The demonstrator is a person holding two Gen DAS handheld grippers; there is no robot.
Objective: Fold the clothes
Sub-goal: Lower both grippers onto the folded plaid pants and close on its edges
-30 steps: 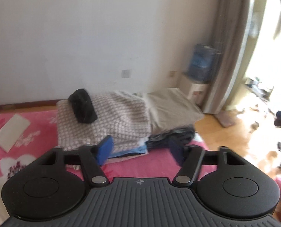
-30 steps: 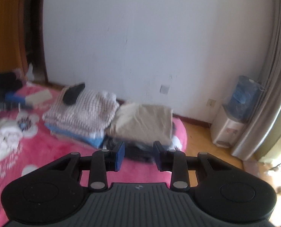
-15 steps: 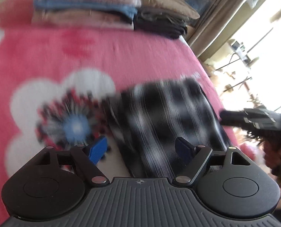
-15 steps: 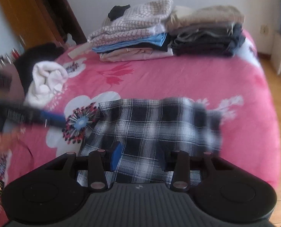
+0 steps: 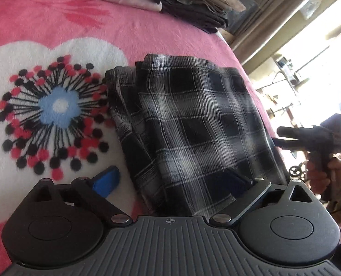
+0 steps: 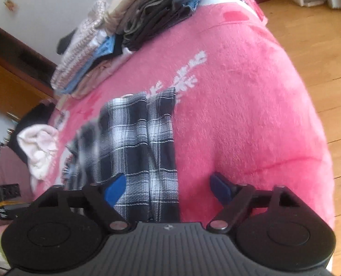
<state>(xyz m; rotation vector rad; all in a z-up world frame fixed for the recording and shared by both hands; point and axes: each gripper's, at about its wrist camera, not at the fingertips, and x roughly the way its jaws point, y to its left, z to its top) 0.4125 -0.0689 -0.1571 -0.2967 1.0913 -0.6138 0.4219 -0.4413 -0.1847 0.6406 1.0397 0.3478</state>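
Plaid garment (image 5: 193,124) lies partly folded on the pink bed blanket (image 5: 147,30), folded stacks (image 6: 124,23) at the far end. Left hand-held gripper (image 5: 170,181) released, jaws just widened, straddling the garment's near left edge without pinching. Right hand-held gripper (image 6: 168,187) likewise just opened over the near right edge. Fabric looks thin, limp, light: likely to sag and shift; near corners suit pinching.

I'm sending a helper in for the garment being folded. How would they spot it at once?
Start at the pink floral blanket covering the bed. In front of the folded stacks at its far end lies one plaid garment, alone. It is the only black-and-white check; the stacked pieces are plain or finely patterned.
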